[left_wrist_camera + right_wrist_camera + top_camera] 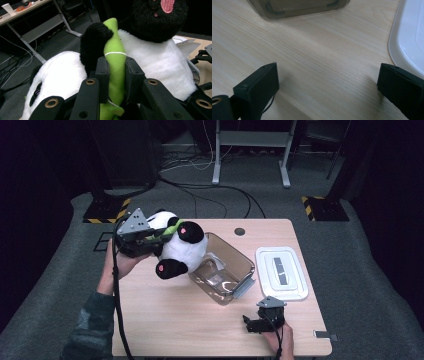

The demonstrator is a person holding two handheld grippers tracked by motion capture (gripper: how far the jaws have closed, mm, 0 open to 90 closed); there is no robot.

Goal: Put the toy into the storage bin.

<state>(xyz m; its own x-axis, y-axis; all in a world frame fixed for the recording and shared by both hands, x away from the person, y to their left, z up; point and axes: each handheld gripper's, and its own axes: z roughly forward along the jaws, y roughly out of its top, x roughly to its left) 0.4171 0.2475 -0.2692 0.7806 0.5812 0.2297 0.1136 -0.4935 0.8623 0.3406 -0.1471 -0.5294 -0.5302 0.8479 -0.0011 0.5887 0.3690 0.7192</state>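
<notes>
High view: the left hand (122,262) comes in from the lower left on a raised forearm and holds the left gripper (150,238) above the table's (165,320) left edge, its jaws pointing right. The plush panda (175,247) hangs from them in the air, just beside the clear tub (227,270), which lies tipped on the table. The right gripper (248,322) rests low near the front edge, its hand cut off by the frame; the white lid (281,272) lies flat beyond it.

Left gripper view: the jaws are pinched on the green bamboo stalk (115,65) sewn against the panda's white body. The panda's face is mostly out of frame.

Right gripper view: the jaws stand spread wide over bare wood, nothing between them. The tub's base and the lid's rim are cropped at the edges.
</notes>
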